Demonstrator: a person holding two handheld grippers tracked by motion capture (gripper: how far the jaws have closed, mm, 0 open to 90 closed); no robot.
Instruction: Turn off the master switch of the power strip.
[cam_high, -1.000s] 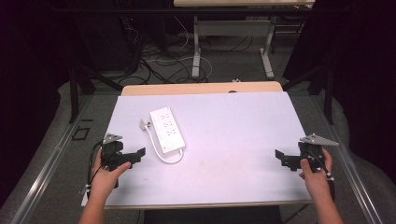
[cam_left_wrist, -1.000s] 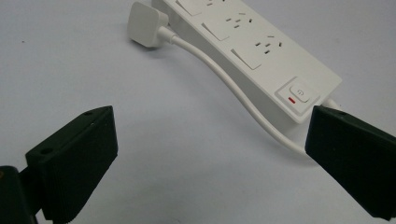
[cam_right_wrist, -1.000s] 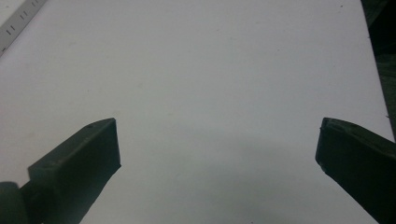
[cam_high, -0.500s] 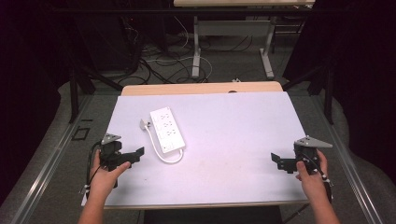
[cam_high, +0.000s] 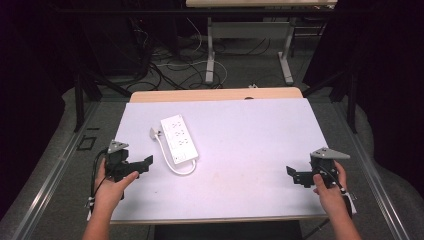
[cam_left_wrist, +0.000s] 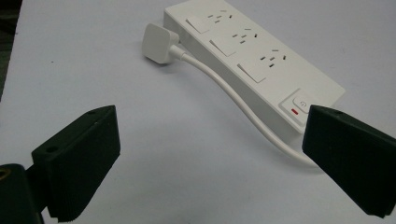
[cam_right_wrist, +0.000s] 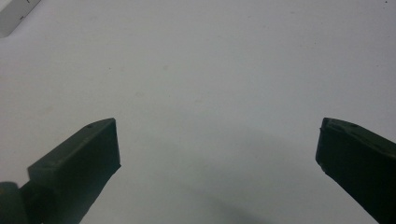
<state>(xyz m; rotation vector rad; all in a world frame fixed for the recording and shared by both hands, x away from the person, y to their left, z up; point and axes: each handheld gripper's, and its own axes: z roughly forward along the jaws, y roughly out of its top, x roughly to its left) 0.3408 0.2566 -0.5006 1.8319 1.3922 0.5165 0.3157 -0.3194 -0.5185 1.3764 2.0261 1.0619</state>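
Observation:
A white power strip (cam_high: 178, 138) lies on the white table (cam_high: 250, 135), left of centre, with its short cable looping back to a white plug (cam_high: 155, 133). From the left gripper view the strip (cam_left_wrist: 254, 63), its plug (cam_left_wrist: 159, 42) and the red-marked switch (cam_left_wrist: 299, 103) lie just ahead of the jaws. My left gripper (cam_high: 145, 164) stands open near the table's left front, a short way from the strip, holding nothing. My right gripper (cam_high: 291, 173) is open near the right front edge over bare table (cam_right_wrist: 210, 84), far from the strip.
A wooden strip (cam_high: 215, 94) borders the table's far edge. Beyond it stand metal desk legs (cam_high: 210, 50) and tangled floor cables (cam_high: 165, 60). Dark curtains close in both sides. A corner of the strip (cam_right_wrist: 14, 16) peeks in at the right gripper view's top left.
My right gripper has drifted down toward the table's front edge and slightly left. The left gripper has barely shifted. The power strip has stayed put.

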